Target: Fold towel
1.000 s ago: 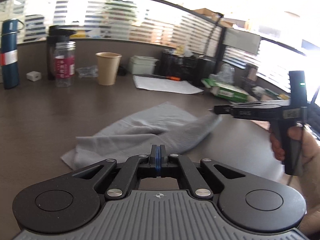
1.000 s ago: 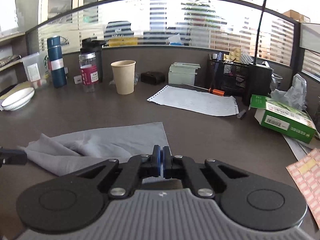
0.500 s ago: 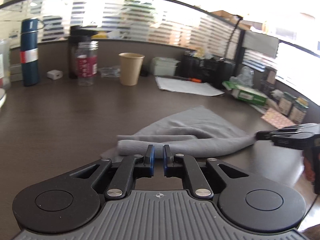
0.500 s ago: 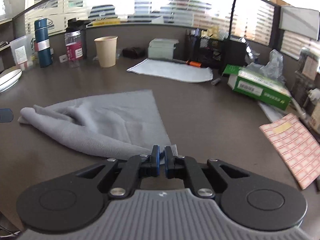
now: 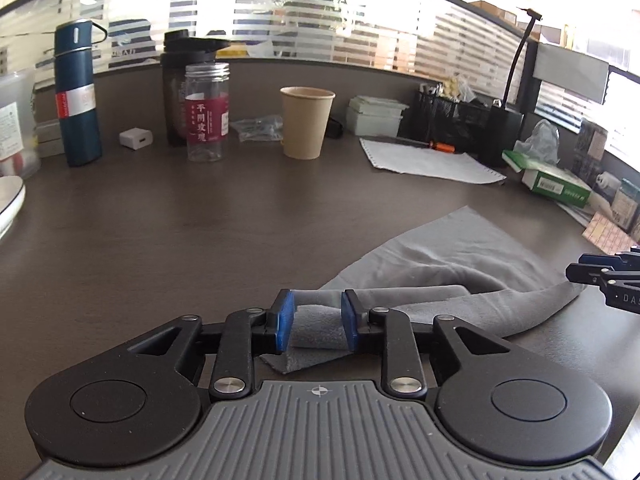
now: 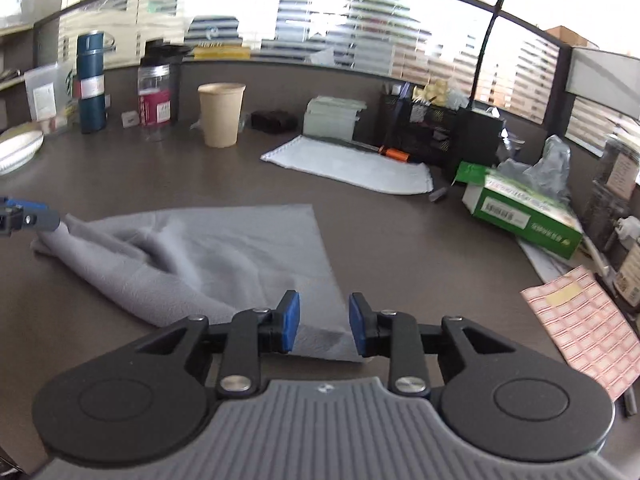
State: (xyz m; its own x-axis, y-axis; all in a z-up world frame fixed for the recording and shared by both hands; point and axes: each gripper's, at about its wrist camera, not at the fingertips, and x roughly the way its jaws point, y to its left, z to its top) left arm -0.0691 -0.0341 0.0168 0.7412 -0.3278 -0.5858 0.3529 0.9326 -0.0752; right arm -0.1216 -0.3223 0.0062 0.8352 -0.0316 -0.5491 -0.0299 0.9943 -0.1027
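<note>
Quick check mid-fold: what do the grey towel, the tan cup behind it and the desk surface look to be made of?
Towel: soft matte fabric, probably fleece or microfibre; it slumps in rounded folds with a fuzzy nap.
Cup: likely kraft paper; dull tan wall, thin rolled rim.
Desk: dark wood-grain surface, probably laminate; fine streaks and a faint sheen from the window, though real veneer cannot be ruled out.

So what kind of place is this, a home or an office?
Most likely an office desk: a partition with frosted striped glass, a mesh desk organizer and a tissue box stand behind the gray towel.
</note>
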